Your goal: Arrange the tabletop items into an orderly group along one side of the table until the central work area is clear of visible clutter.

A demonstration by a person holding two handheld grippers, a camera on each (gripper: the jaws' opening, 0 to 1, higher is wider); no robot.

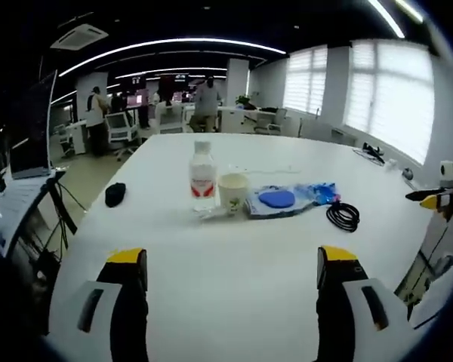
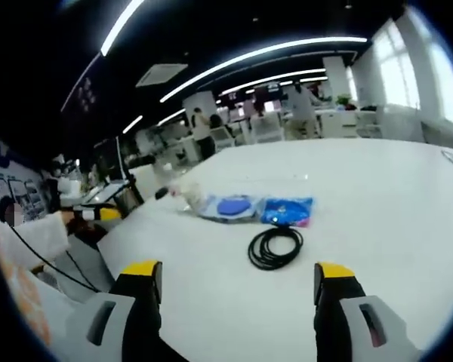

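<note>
- In the left gripper view the left gripper [image 1: 232, 268] hangs above the near part of the white table [image 1: 234, 302], its yellow-tipped jaws spread wide and grasping nothing.
- In the right gripper view the right gripper [image 2: 238, 280] is likewise released, jaws apart over bare tabletop.
- The right gripper view puts one black coiled cable [image 2: 275, 246] nearest, just ahead of the jaws and between their lines; in the left gripper view it lies further off, to the right.
- Beyond the cable lie a clear plastic bag with a blue disc [image 2: 230, 207] and, touching it, a blue packet [image 2: 288, 210].
- The left gripper view alone gives one water bottle [image 1: 202, 176] standing upright, one paper cup [image 1: 232, 192] just beside it, and one small black object [image 1: 115, 194] well apart to the left near the table edge.
- All the items sit mid-table, well ahead of both grippers.
- At the right edge of the left gripper view, a yellow-tipped jaw of the other gripper shows.
- Far behind, people [image 1: 207, 102] stand among office desks.
</note>
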